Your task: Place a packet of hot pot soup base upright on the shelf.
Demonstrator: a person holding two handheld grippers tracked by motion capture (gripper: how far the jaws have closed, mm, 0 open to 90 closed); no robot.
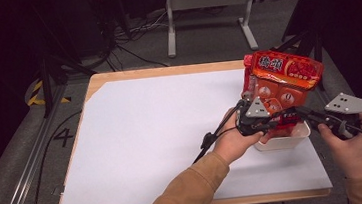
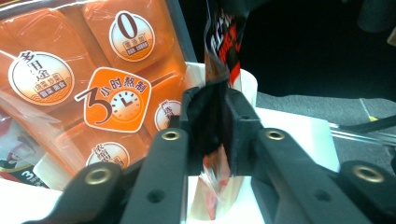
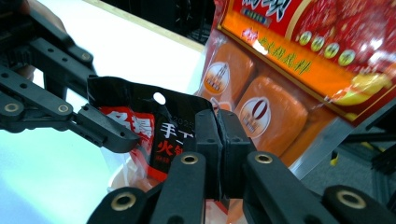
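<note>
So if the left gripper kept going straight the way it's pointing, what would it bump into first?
The left gripper already pinches the small black-and-red packet. Straight ahead, it would probably meet the white bin rim, with the big orange bag just beside; depth is hard to judge.

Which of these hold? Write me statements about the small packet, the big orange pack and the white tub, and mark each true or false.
1. Both grippers, left and right, pinch the small black-and-red packet. True.
2. The large orange pack lies flat on the table. False: it stands leaning in the white tub.
3. The white tub sits near the table's right edge. True.
4. The small packet is blue. False: black and red with white lettering.
</note>
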